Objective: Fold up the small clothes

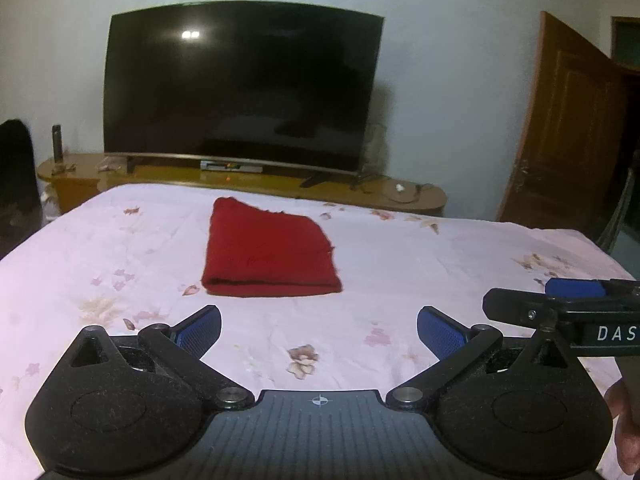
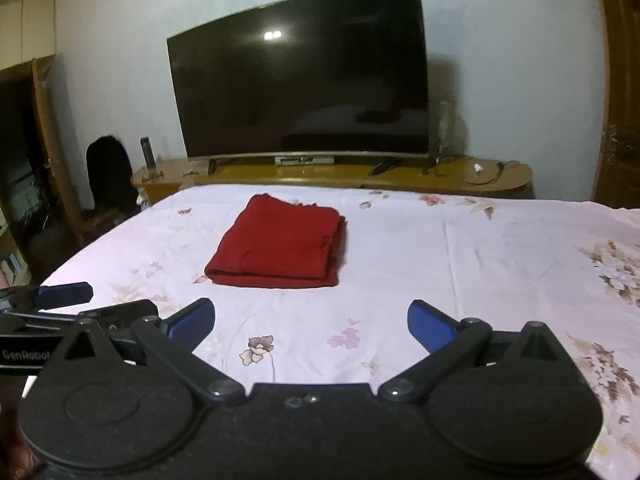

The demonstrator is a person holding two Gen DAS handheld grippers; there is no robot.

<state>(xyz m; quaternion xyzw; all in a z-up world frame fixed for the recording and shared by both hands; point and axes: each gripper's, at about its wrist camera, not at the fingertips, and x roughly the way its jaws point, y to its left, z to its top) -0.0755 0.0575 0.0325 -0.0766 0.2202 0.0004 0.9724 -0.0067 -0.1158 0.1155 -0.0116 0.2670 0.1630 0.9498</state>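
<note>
A red cloth (image 1: 268,252) lies folded into a neat rectangle on the pink flowered bedsheet (image 1: 120,248), with its thick folded edge toward me. In the right wrist view the same red cloth (image 2: 278,248) lies ahead, left of centre. My left gripper (image 1: 319,328) hangs wide open above the sheet, short of the cloth, with nothing between its blue pads. Just as wide stands my right gripper (image 2: 311,320), also empty and short of the cloth. Each gripper shows at the edge of the other's view: the right gripper (image 1: 560,300) and the left gripper (image 2: 60,300).
Beyond the bed's far edge a large dark television (image 1: 240,88) stands on a low wooden cabinet (image 1: 256,180) with small items and cables. A wooden door (image 1: 560,128) stands open at the right. A dark chair (image 2: 108,172) and shelves stand at the left. The bedsheet (image 2: 480,248) spreads to the right.
</note>
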